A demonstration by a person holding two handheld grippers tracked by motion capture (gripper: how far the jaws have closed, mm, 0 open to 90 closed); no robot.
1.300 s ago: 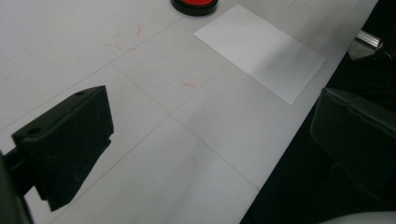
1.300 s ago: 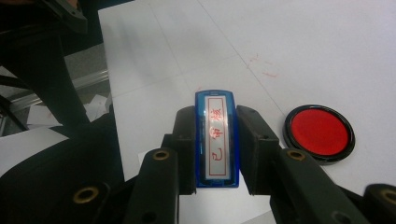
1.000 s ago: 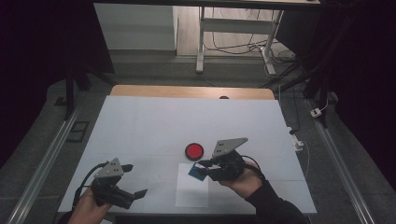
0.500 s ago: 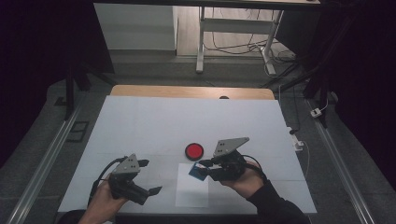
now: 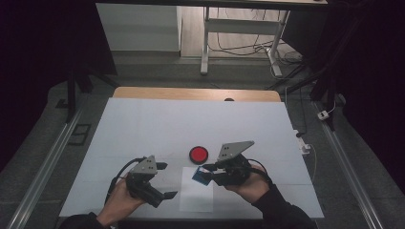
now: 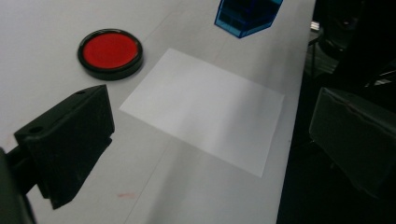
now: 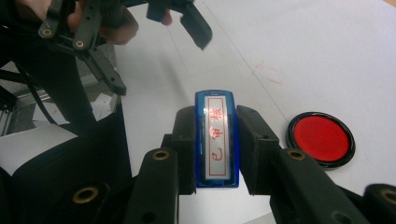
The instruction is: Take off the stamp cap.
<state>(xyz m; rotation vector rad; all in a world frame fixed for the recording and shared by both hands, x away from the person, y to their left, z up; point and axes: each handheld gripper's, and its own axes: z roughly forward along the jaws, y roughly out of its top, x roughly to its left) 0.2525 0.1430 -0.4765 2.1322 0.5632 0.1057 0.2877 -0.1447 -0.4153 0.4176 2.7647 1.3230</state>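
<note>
A blue stamp (image 5: 200,176) with a red-lettered label on top (image 7: 215,126) is held between the jaws of my right gripper (image 5: 208,172), a little above the table. It hangs over the upper edge of a white paper sheet (image 5: 197,198). A round red ink pad (image 5: 198,154) in a black rim lies just beyond the sheet. My left gripper (image 5: 167,180) stands left of the sheet with its jaws wide apart and nothing between them. In the left gripper view the sheet (image 6: 205,107) lies ahead, with the ink pad (image 6: 109,51) to its left and the stamp (image 6: 247,14) above.
The white table top (image 5: 191,124) runs far back to a wooden strip (image 5: 191,93). Its front edge is close under both hands. Metal rails (image 5: 43,176) flank the table on the floor. Beyond it stands a desk frame with cables (image 5: 239,43).
My left gripper has moved right, toward the paper sheet, and still has its jaws apart. The right gripper with the stamp has barely shifted.
</note>
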